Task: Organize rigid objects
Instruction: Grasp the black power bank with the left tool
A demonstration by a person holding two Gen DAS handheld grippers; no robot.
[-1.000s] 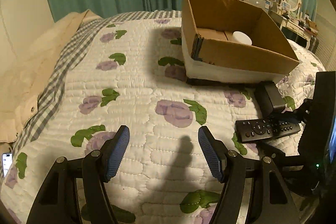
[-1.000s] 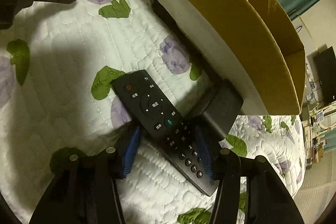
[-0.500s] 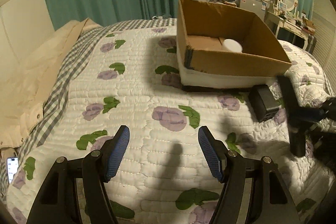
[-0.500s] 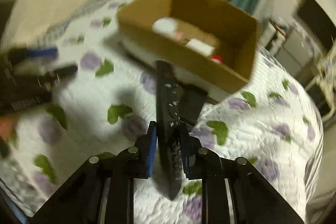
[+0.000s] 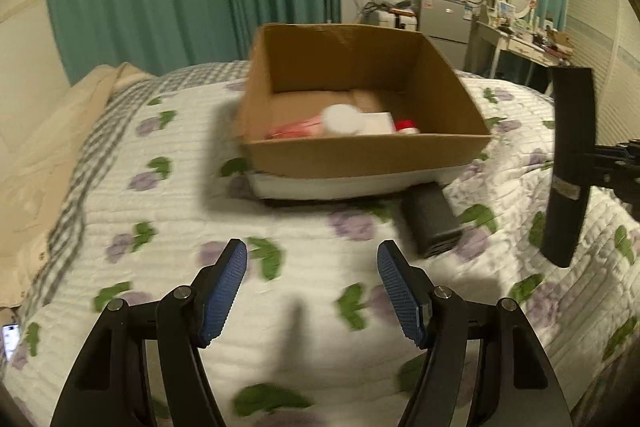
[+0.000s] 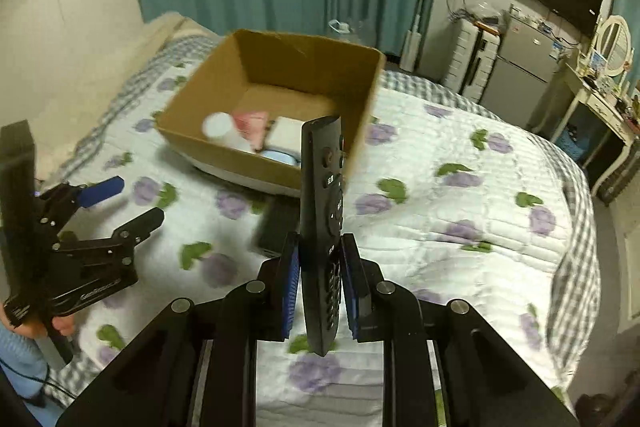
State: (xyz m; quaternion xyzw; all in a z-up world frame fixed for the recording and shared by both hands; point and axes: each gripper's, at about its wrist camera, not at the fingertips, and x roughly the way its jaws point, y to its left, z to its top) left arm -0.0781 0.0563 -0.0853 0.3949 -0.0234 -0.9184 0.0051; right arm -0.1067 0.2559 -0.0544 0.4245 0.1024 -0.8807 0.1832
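Gripping the remote (image 6: 322, 227) edgewise between its pads, the right claw (image 6: 320, 283) holds it upright in the air, just short of the box (image 6: 224, 147) on the bed (image 6: 460, 211). The left claw (image 5: 312, 291) hangs above the quilt with its jaws apart and nothing between them. By my reading the sorting is partly done: a white bottle (image 6: 220, 129), a pink packet (image 6: 250, 121) and a white block (image 6: 286, 139) already lie in the box, the remote is on its way, and a black charger-like block (image 5: 432, 223) is left on the quilt against the box's near side. The box's near wall stands between remote and floor of the box, so the remote must clear it.
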